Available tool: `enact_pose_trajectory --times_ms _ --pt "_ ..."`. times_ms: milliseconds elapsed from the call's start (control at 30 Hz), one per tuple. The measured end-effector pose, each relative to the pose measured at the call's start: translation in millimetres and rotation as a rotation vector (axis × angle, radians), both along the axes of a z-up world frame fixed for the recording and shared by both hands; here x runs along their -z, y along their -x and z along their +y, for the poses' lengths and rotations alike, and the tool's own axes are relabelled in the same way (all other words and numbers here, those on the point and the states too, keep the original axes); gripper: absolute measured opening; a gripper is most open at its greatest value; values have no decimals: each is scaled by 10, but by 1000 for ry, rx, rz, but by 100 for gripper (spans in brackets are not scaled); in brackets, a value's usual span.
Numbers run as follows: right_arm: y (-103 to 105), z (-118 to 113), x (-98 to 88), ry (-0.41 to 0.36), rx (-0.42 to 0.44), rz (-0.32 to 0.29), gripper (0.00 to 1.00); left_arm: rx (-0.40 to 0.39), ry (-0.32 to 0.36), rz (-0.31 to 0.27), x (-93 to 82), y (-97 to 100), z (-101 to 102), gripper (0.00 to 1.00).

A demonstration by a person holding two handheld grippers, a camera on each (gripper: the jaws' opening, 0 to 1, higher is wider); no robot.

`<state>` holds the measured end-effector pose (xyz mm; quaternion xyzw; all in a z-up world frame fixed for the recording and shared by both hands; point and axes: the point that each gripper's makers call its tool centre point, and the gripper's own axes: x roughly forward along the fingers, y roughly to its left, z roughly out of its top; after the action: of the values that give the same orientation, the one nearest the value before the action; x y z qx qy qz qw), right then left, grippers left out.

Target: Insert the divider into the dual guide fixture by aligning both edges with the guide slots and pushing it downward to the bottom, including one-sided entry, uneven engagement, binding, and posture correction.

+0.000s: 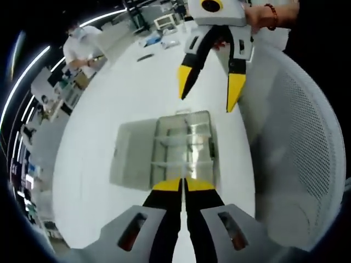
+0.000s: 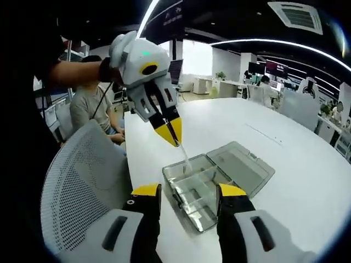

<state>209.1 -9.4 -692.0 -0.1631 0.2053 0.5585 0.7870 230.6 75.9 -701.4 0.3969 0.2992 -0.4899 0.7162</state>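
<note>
A clear plastic box (image 2: 204, 204) with guide slots in its walls lies on the white table (image 2: 296, 164), its lid (image 2: 241, 164) folded open beside it. The left gripper (image 2: 171, 133) hangs above the box, shut on a thin clear divider (image 2: 185, 156) whose lower end reaches down to the box's near compartment. In the left gripper view the box (image 1: 184, 143) lies just beyond my closed left gripper (image 1: 184, 185), and the lid (image 1: 131, 156) lies to its left. My right gripper (image 2: 189, 193) stands open just short of the box, holding nothing. It enters the left gripper view from above, right gripper (image 1: 209, 96).
A white mesh chair (image 2: 82, 181) stands against the table's edge beside the box. A person (image 2: 93, 109) sits behind it. Small items (image 1: 156, 41) lie on the far end of the table, where another person (image 1: 82, 49) stands. More desks and chairs (image 2: 290, 104) fill the room.
</note>
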Motion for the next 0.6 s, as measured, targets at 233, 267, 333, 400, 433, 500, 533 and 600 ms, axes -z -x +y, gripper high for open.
enact_pose_trajectory --times_ms 233,267,333,400,433,500,533,600 --pt "-4 -22 12 -17 23 17 35 16 -38 27 62 -65 26 0" --pt "-6 -25 15 -15 24 16 35 18 -38 27 70 -74 21 0" --pt "-6 -29 13 -16 26 17 35 19 -43 38 100 -85 19 0" --pt "-7 -35 1 -21 28 18 35 20 -53 43 129 -89 19 0" --pt "-13 -42 -7 -25 30 18 35 21 -56 45 138 -88 18 0" --pt "-17 -49 0 -27 33 25 35 21 -59 51 157 -87 16 0" --pt "-14 -50 6 -25 32 29 34 21 -60 52 160 -86 14 0" --pt "-17 -52 17 -20 30 27 34 24 -63 53 169 -87 14 0"
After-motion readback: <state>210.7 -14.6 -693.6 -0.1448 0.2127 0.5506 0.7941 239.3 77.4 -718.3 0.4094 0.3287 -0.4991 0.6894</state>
